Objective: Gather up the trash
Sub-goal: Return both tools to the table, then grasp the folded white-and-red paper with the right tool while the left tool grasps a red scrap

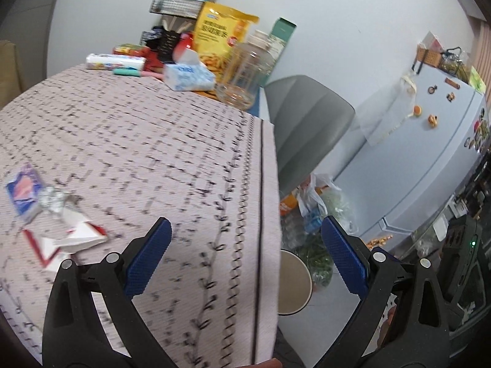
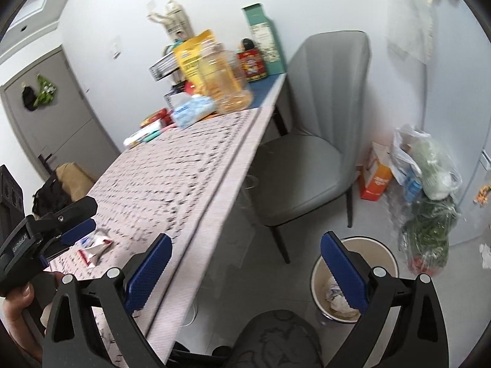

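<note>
Trash lies on the patterned tablecloth point(image 1: 138, 141): a blue wrapper point(image 1: 23, 191), a crumpled foil scrap point(image 1: 53, 201) and a torn red-and-white carton point(image 1: 70, 240). My left gripper point(image 1: 245, 233) hovers open over the table's right edge, to the right of the trash, nothing between its blue pads. In the right wrist view my right gripper point(image 2: 245, 250) is wide open and empty beside the table edge, above the floor. The round waste bin point(image 2: 383, 247) stands on the floor under its right finger, with crumpled paper point(image 2: 336, 296) inside. The left gripper point(image 2: 66, 228) shows at the left, near the red-and-white carton point(image 2: 95, 245).
At the table's far end stand a tissue pack point(image 1: 188, 76), a glass jar point(image 1: 245, 72), a yellow snack bag point(image 1: 221, 38) and boxes. A grey chair point(image 2: 307, 153) sits beside the table. Plastic bags of groceries point(image 2: 426, 196) and an orange carton point(image 2: 376, 181) lie on the floor. A hand point(image 2: 15, 306) grips the left tool.
</note>
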Action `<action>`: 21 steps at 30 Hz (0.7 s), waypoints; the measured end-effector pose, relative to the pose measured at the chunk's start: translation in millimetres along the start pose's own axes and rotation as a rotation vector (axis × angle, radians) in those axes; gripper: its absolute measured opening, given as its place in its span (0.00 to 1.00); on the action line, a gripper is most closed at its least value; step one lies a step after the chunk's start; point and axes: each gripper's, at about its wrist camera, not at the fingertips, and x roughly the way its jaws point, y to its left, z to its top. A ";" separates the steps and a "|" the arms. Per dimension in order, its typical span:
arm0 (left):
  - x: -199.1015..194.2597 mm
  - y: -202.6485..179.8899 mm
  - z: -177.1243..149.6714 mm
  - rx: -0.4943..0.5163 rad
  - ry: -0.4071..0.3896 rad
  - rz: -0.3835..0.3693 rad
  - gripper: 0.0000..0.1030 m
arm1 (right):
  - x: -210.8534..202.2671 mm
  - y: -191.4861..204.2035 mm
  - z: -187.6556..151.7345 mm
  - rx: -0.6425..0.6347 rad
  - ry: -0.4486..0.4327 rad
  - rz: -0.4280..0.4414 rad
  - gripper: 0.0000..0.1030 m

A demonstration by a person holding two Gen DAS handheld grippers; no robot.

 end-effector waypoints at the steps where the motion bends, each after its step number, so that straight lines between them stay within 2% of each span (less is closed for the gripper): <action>1: -4.2 3.9 0.0 -0.004 -0.005 0.004 0.94 | 0.7 5.3 -0.2 -0.009 0.002 0.008 0.92; 8: -42.0 38.4 -6.3 -0.049 -0.057 0.050 0.94 | 6.9 41.0 -1.2 -0.058 0.013 0.059 0.92; 21: -104.6 115.2 -23.8 -0.162 -0.152 0.182 0.94 | 29.4 116.8 -13.7 -0.180 0.069 0.175 0.92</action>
